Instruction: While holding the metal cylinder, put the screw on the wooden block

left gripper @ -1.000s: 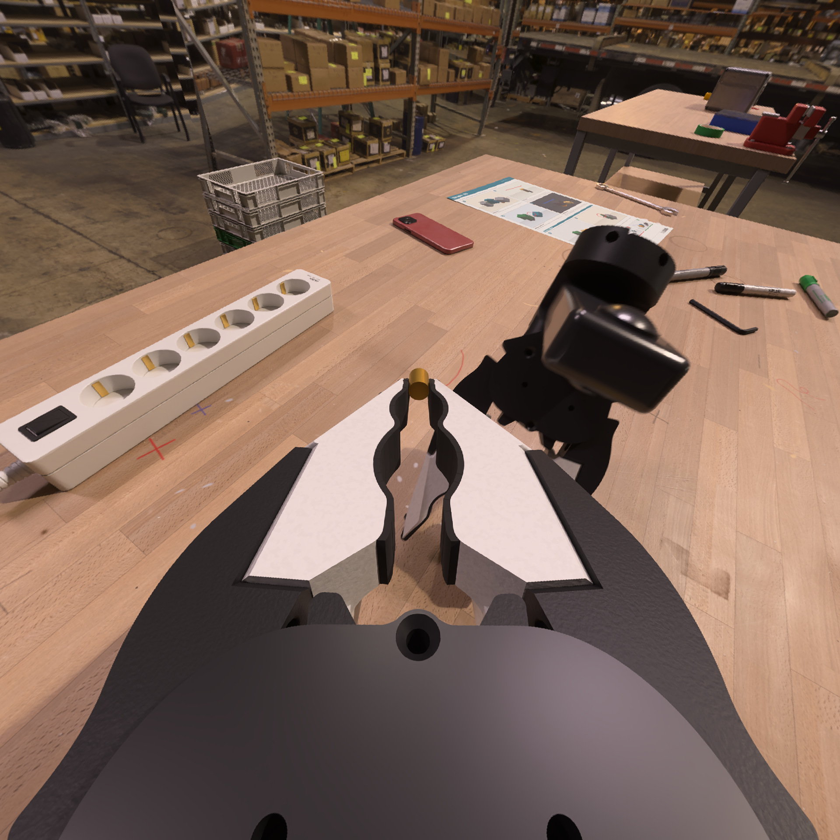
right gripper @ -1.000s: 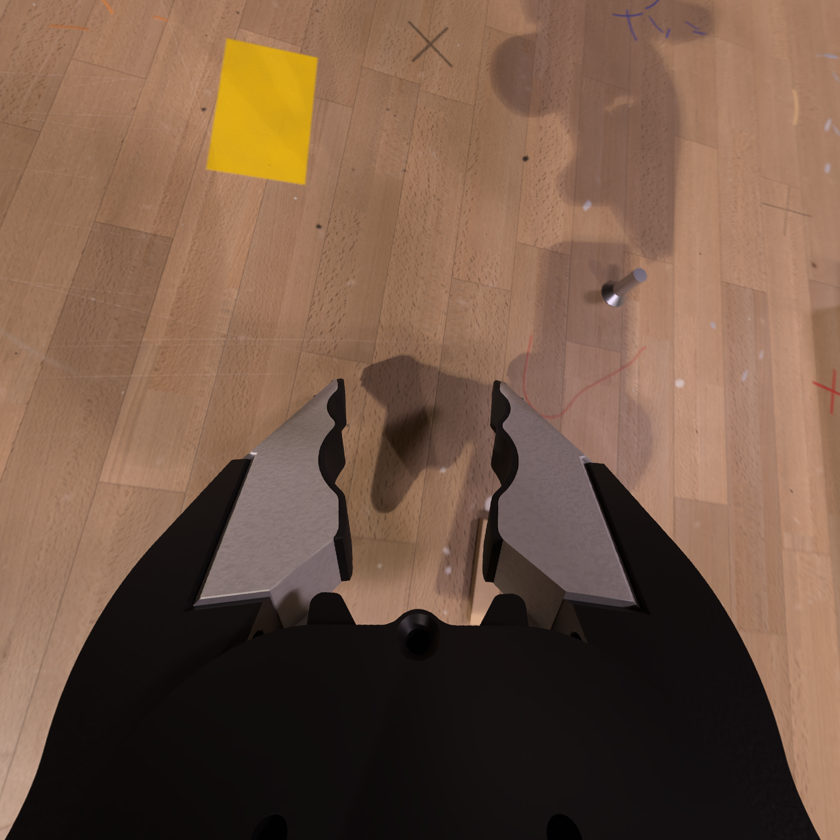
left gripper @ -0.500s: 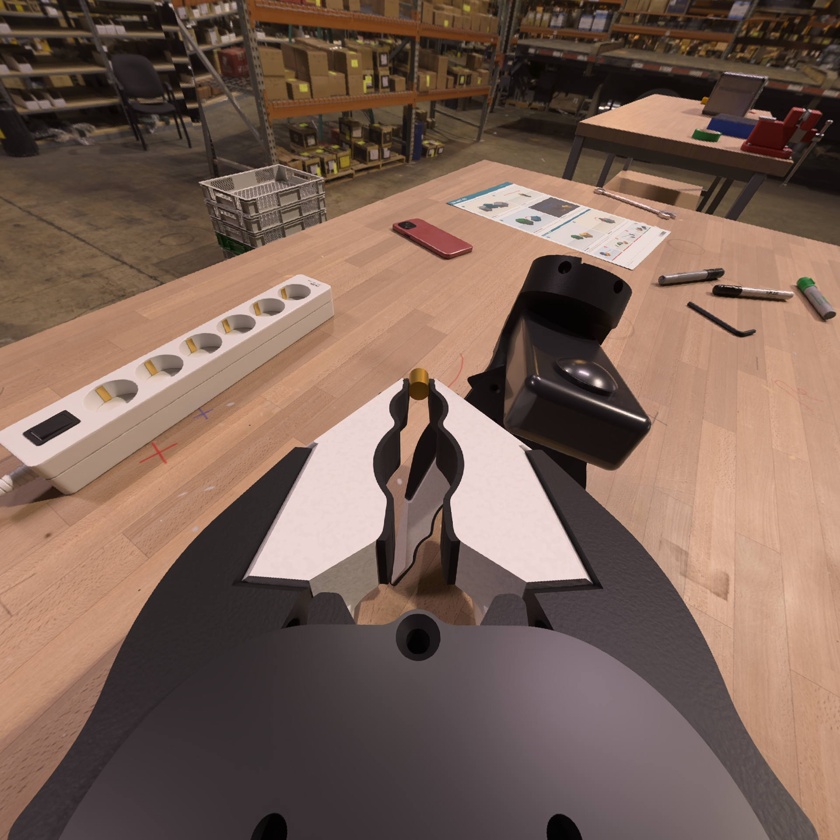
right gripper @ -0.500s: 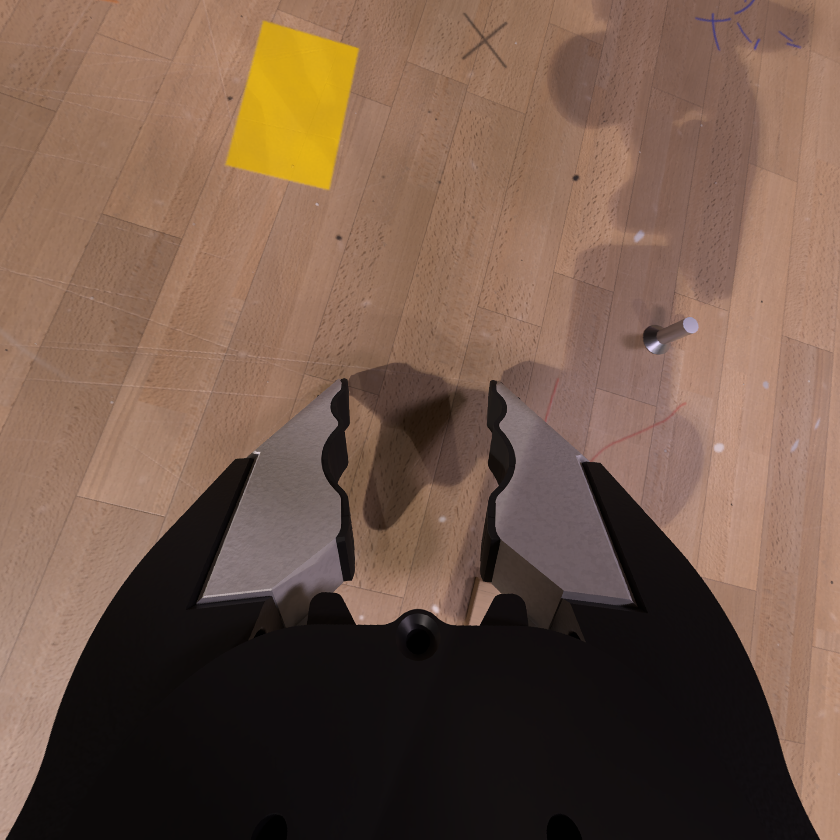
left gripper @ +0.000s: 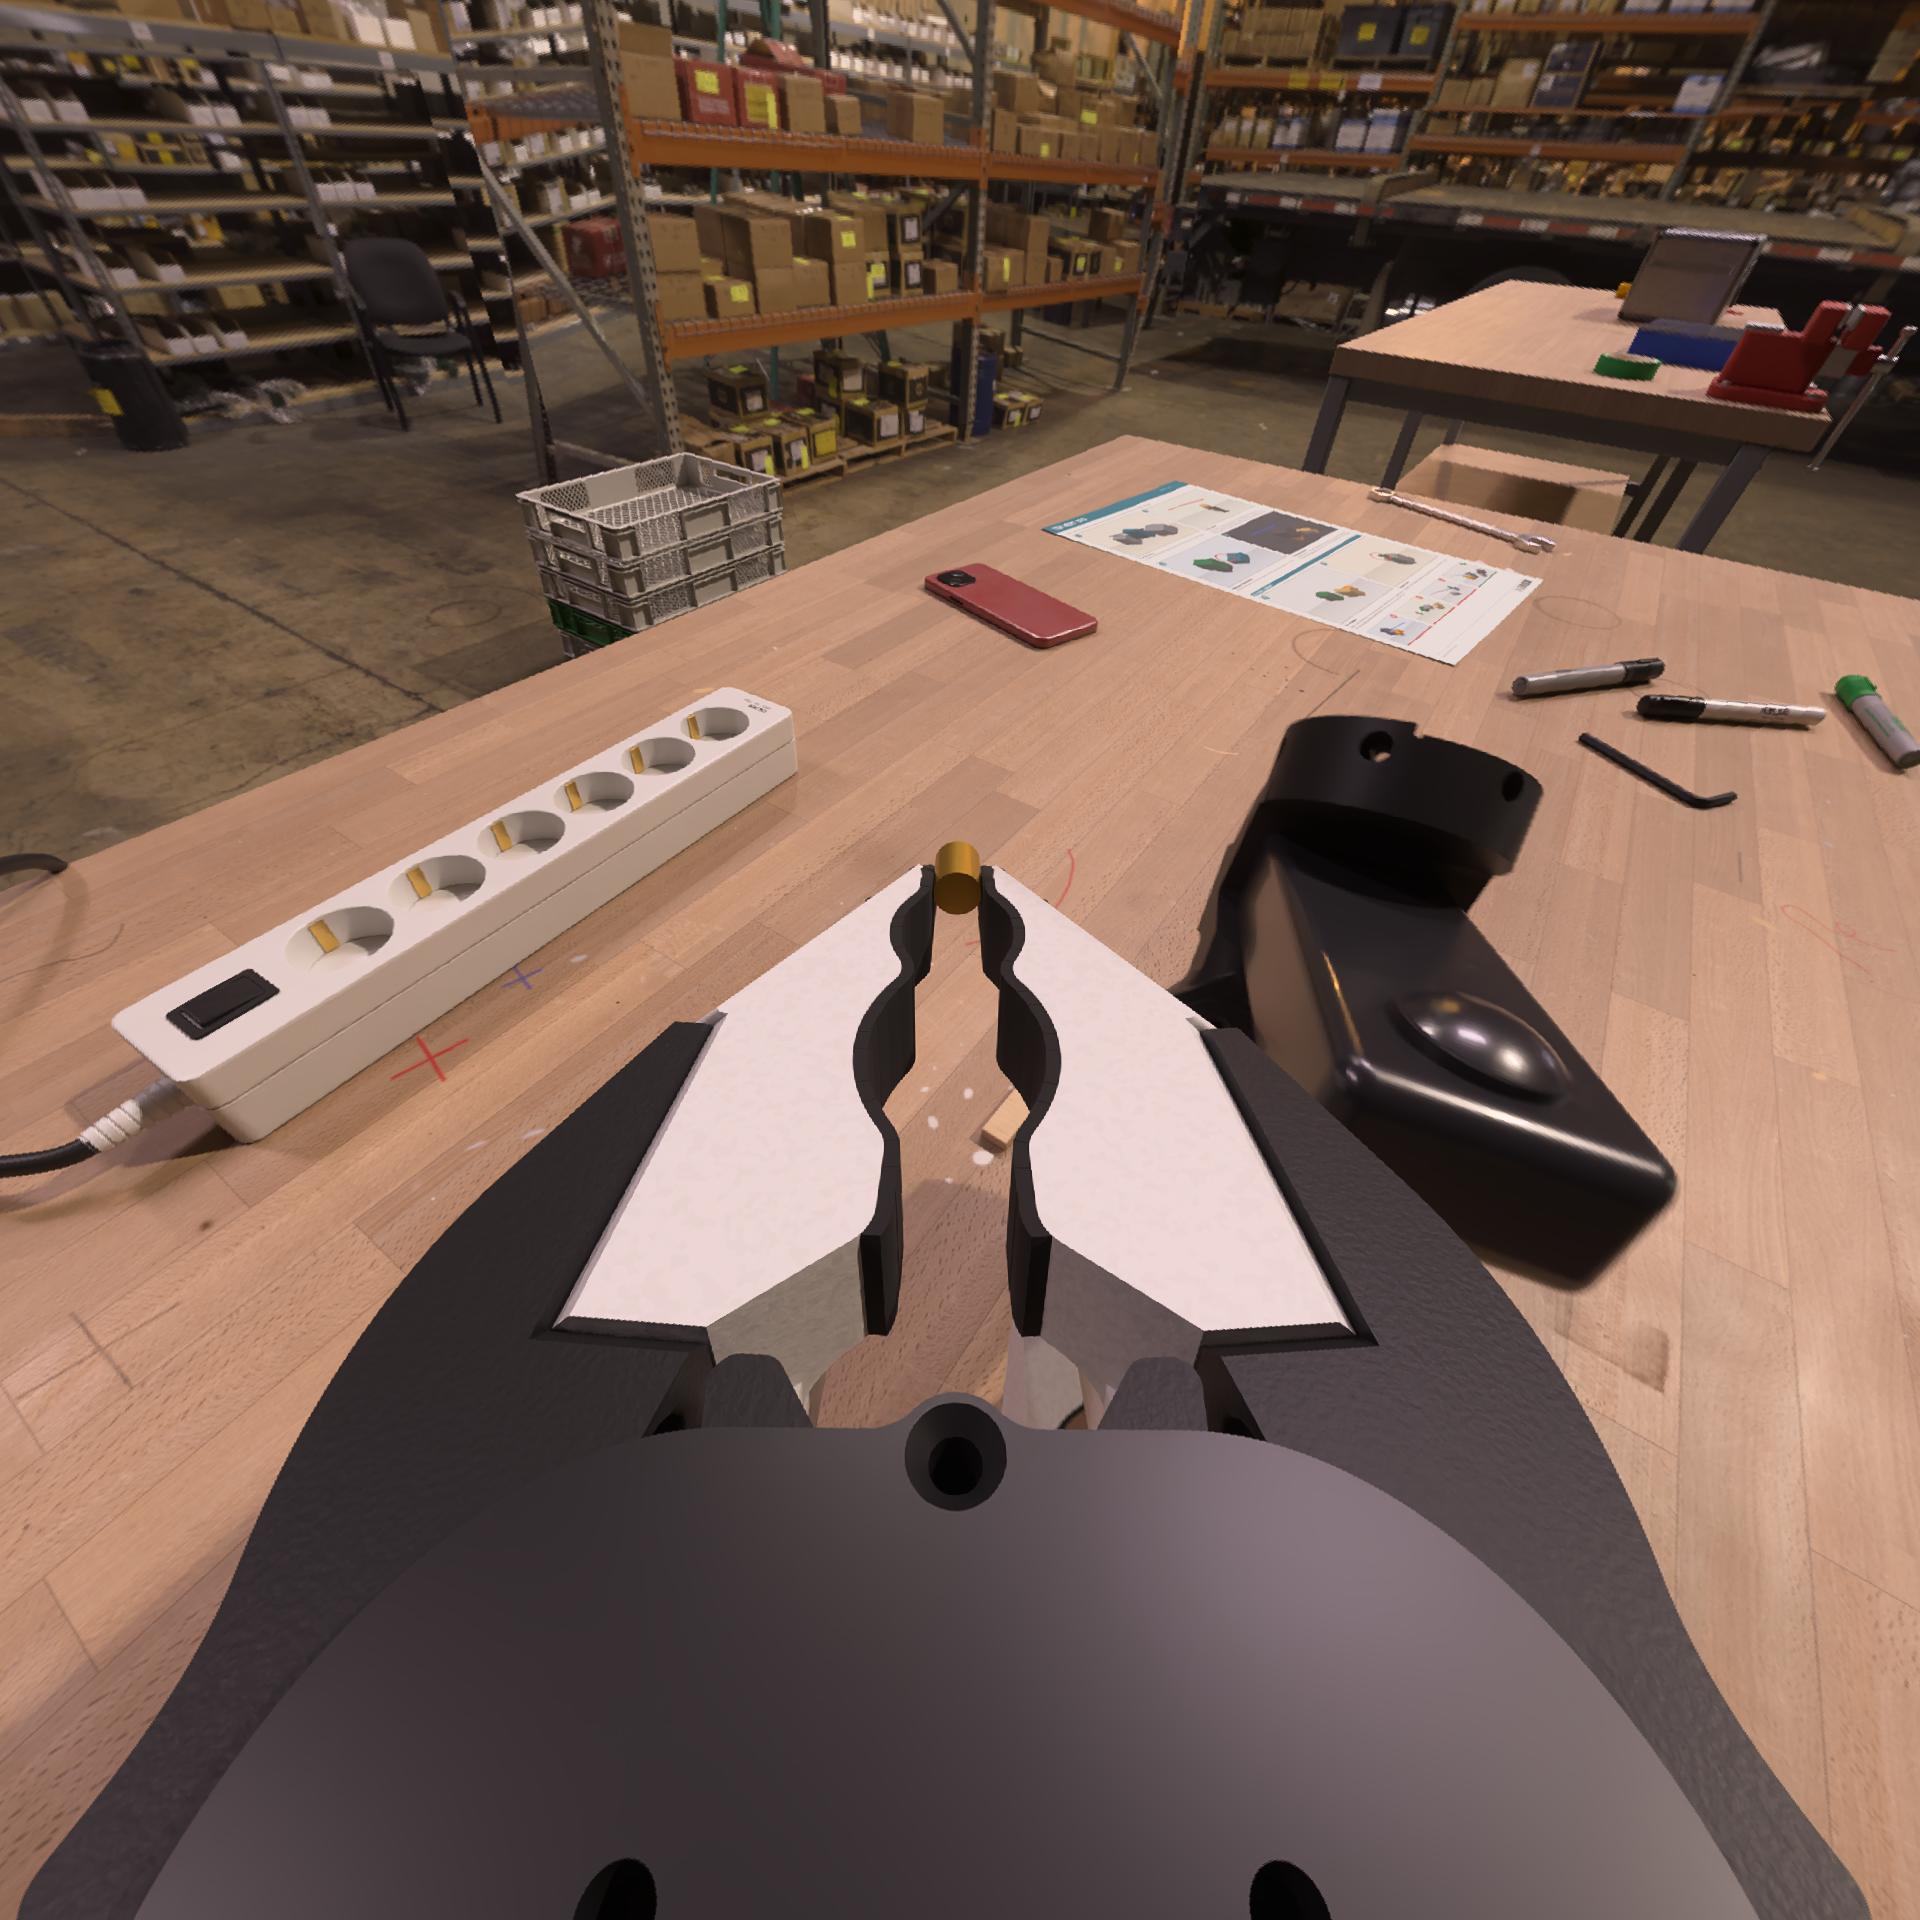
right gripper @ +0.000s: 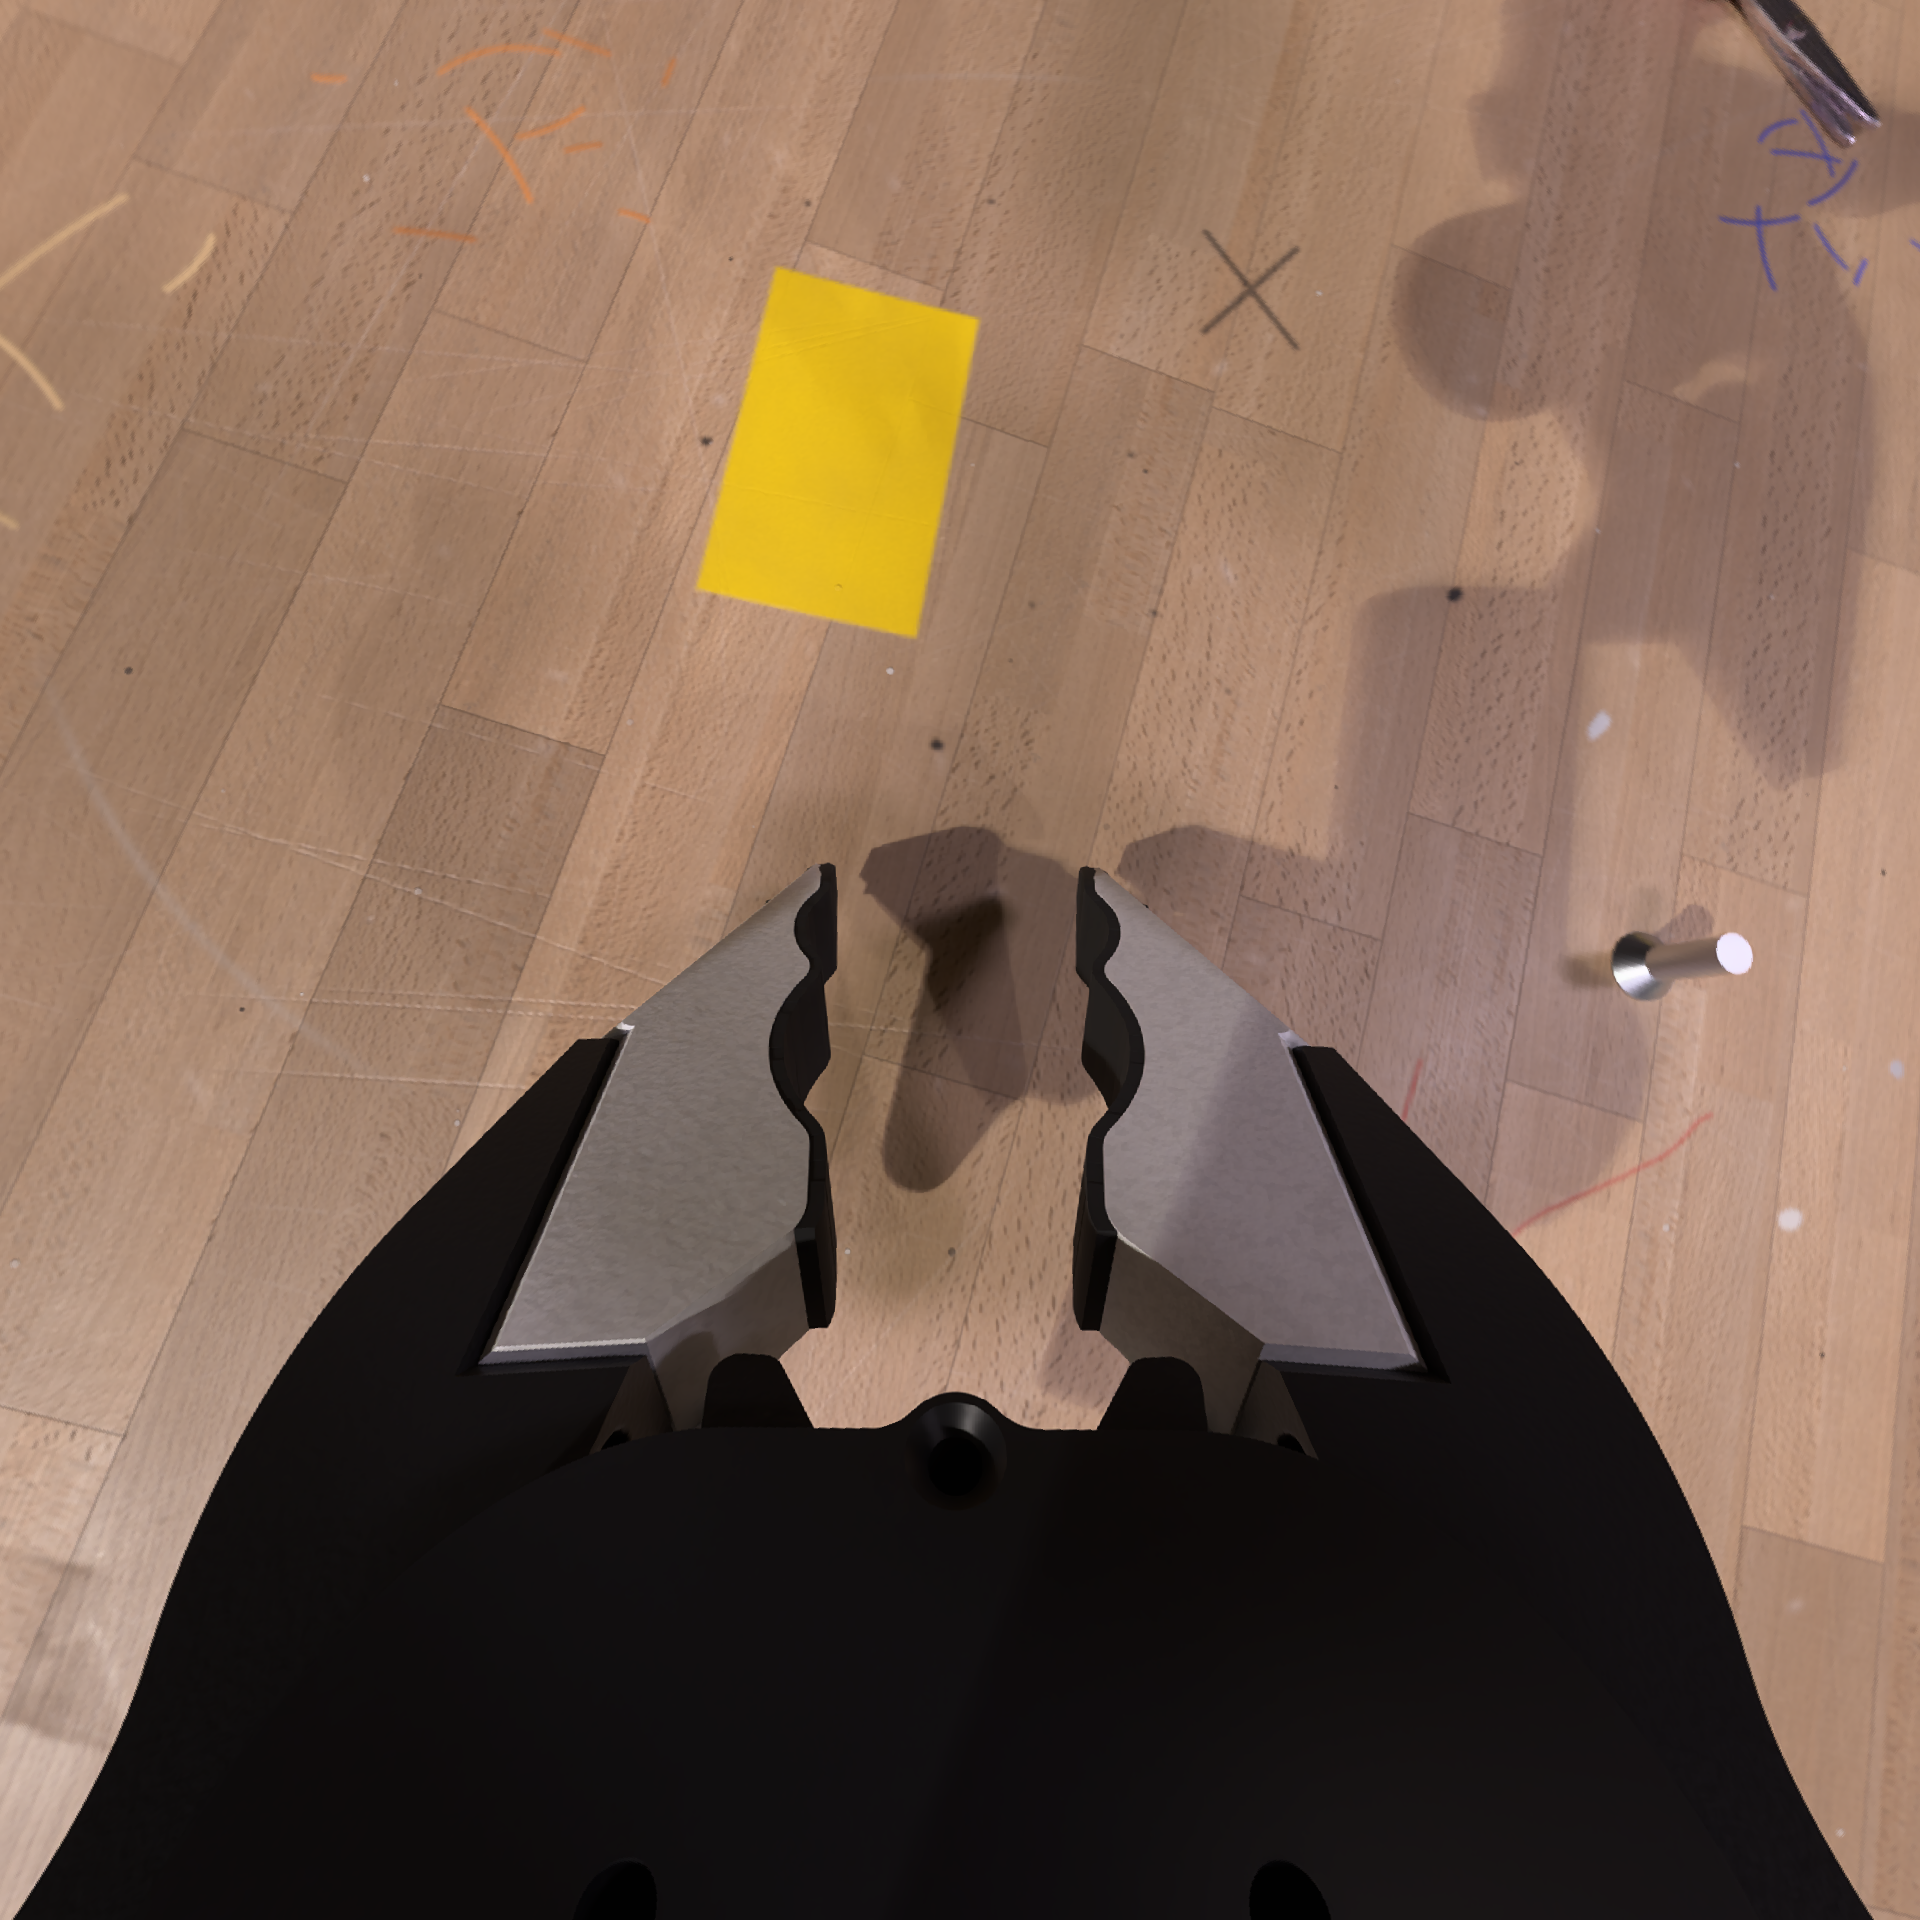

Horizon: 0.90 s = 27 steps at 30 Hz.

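The right gripper (right gripper: 956, 914), jaws wide and empty, has drifted left of the screw (right gripper: 1673, 964); the left gripper (left gripper: 956, 896) still pinches the brass cylinder (left gripper: 957, 878).

Left wrist view: table (left gripper: 1039, 790) bright, warm. Far shelves (left gripper: 810, 156) dim. Shelf posts bend near edges, wide lens. Right gripper (left gripper: 1444, 1039) shiny, soft blur at low corner.
Right wrist view: even light from above. Dark gripper shadows on wood, soft edges. Screw (right gripper: 1678, 964) tip glares white. Yellow patch (right gripper: 842, 452) sharp.
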Motion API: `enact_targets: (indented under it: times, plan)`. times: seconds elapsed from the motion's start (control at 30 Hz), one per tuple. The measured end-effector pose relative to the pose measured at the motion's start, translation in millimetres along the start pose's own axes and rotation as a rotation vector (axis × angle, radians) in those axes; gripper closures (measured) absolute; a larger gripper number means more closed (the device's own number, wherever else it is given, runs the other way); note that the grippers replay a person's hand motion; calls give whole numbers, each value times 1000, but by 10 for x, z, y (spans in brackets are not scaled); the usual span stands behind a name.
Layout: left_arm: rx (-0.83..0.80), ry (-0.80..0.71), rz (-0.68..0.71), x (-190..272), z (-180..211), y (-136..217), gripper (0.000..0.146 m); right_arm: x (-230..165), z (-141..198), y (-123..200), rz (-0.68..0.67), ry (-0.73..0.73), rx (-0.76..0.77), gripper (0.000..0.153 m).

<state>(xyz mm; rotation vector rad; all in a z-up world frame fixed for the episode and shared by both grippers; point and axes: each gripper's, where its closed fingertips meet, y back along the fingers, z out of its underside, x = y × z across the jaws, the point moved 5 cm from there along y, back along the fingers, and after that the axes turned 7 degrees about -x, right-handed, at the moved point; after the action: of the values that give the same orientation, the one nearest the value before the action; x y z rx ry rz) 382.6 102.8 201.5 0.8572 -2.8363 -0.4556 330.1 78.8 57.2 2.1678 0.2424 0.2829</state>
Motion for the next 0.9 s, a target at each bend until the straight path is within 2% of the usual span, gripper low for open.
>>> enact_targets:
  times: [0.1, 0.2, 0.43, 0.6, 0.9]
  plan:
    - [2, 6, -5, -18, 8, 16, 139, -13, -3, 11, -2, 25, -15, 109]
    - [8, 7, -10, -26, 1, 30, 139, 88, 55, 163, -26, -11, 12, 108]
    - [43, 12, -43, -74, -25, 140, 139, 831, 287, 515, 106, -204, 54, 111]
    - [65, 21, -57, -110, -31, 202, 139, 1230, 353, 356, 190, -227, -1, 113]
    - [88, 31, -67, -154, -26, 256, 139, 1494, 216, -64, 176, -200, -72, 123]
